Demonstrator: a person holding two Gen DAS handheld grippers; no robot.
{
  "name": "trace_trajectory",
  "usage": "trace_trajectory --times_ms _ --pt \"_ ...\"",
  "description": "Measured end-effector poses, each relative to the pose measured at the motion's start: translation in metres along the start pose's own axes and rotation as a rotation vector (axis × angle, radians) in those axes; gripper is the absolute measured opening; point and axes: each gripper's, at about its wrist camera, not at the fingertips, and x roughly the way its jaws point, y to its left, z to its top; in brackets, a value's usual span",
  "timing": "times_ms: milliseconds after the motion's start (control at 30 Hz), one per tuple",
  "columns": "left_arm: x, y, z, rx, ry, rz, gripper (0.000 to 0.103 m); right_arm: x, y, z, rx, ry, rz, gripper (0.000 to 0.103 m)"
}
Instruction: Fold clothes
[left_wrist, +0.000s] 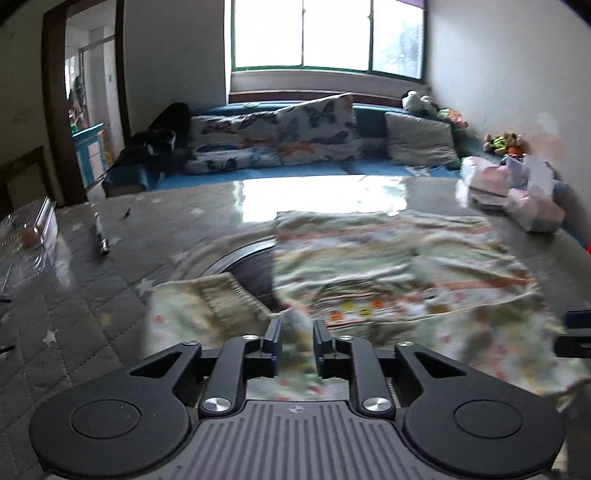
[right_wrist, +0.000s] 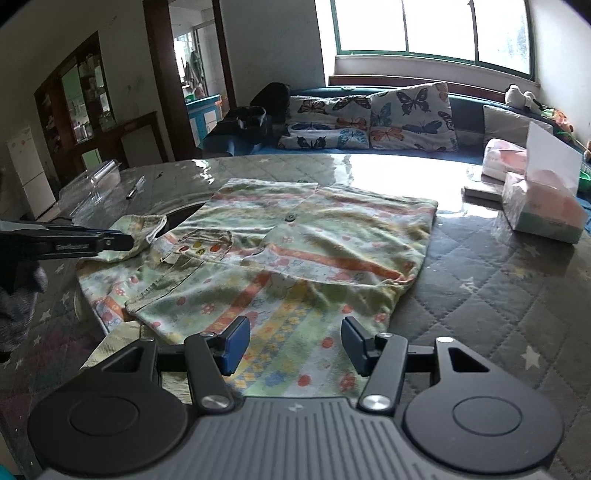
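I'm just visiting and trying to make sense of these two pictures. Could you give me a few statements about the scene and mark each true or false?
1. The left gripper has its fingers pinched on the patterned garment. True.
2. The right gripper also grips the cloth. False: its fingers stand wide apart above the garment's near edge, holding nothing.
3. The garment lies on a quilted table cover with stars. True.
4. The tissue box sits on top of the garment. False: it stands apart, off to the right.
5. Butterfly cushions lie on the sofa behind. True.
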Motion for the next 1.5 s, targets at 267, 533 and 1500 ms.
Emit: trace_trajectory --times_ms 267,533,1500 --pt "0.03 0.016 -0.006 0.002 0.034 0.039 0.028 0.008 0.006 0.002 -0.008 0.026 0.002 0.056" --pt "0.039 0.019 -0.009 0.019 0.039 0.021 0.026 0.012 0.009 0.002 -0.014 0.039 0.002 0.056" --pt "-0.041 -0.08 0.015 -0.093 0.01 -0.577 0.003 -0.013 -0.034 0.007 0.141 -0.02 -0.039 0.046"
